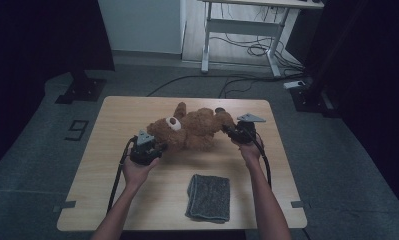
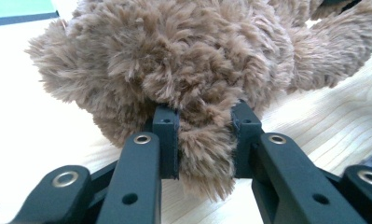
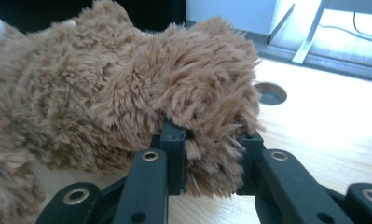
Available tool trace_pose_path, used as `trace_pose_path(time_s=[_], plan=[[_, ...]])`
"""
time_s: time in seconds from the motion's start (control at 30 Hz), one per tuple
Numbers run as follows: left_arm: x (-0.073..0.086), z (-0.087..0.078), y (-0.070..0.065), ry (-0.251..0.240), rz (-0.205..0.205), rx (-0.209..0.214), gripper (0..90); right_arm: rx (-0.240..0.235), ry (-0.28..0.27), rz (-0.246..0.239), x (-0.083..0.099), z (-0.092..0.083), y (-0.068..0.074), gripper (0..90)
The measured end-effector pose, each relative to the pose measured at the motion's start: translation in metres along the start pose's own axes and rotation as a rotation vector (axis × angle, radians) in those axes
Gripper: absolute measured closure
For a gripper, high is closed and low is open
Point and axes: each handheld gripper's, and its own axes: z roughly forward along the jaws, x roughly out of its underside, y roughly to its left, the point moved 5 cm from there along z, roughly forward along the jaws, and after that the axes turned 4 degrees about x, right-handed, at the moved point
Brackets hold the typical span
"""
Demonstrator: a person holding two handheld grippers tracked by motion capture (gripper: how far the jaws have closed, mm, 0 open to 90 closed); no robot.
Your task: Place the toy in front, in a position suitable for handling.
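A brown plush teddy bear [image 1: 192, 130] lies on its back across the far half of the wooden table [image 1: 112, 175], its pale muzzle [image 1: 174, 123] to the left. My left gripper [image 1: 159, 146] is at the bear's head end, jaws shut on a tuft of its fur [image 2: 204, 154]. The black pads [image 2: 167, 135] press into the plush from both sides. My right gripper [image 1: 227, 129] is at the opposite end, shut on one furry limb [image 3: 211, 116]. In the right gripper view the bear's body [image 3: 58, 102] stretches away to the left.
A folded grey cloth [image 1: 209, 197] lies near the table's front edge, between my forearms. A round hole [image 3: 271, 93] is cut in the tabletop beyond the bear. A white desk frame [image 1: 247, 30] and loose cables [image 1: 237, 80] are on the floor behind the table.
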Motion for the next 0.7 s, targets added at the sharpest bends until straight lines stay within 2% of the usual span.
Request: trace_pose_path(time_s=[0.03,0.07,0.27,0.3,0.5,0.57,0.6,0.63,0.7], plan=[[-0.003,-0.003,-0.002,-0.011,0.008,0.012,69.7,-0.005,-0.023,0.004,-0.004,-0.01,-0.001,72.2],[-0.003,-0.003,-0.002,-0.011,0.008,0.012,69.7,-0.005,-0.023,0.004,-0.004,-0.01,-0.001,72.2],[-0.011,-0.006,-0.009,-0.017,0.029,0.038,69.7,-0.02,-0.1,0.033,-0.008,-0.042,0.001,72.3],[-0.012,-0.006,-0.009,-0.015,0.029,0.043,69.8,-0.023,-0.119,0.042,-0.006,-0.052,0.001,72.2],[-0.009,0.003,-0.01,0.018,0.036,0.062,69.8,-0.023,-0.129,0.036,0.006,-0.071,0.004,72.2],[-0.006,0.007,-0.01,0.035,0.041,0.067,69.7,-0.028,-0.121,0.043,0.019,-0.076,0.006,72.1],[-0.004,0.009,-0.009,0.045,0.04,0.072,69.7,-0.028,-0.121,0.043,0.019,-0.076,0.006,72.1],[-0.002,0.012,-0.008,0.052,0.043,0.072,69.6,-0.039,-0.113,0.057,0.031,-0.077,0.006,72.1],[0.004,0.016,-0.005,0.073,0.039,0.069,69.5,-0.041,-0.103,0.054,0.036,-0.077,0.007,72.0]])
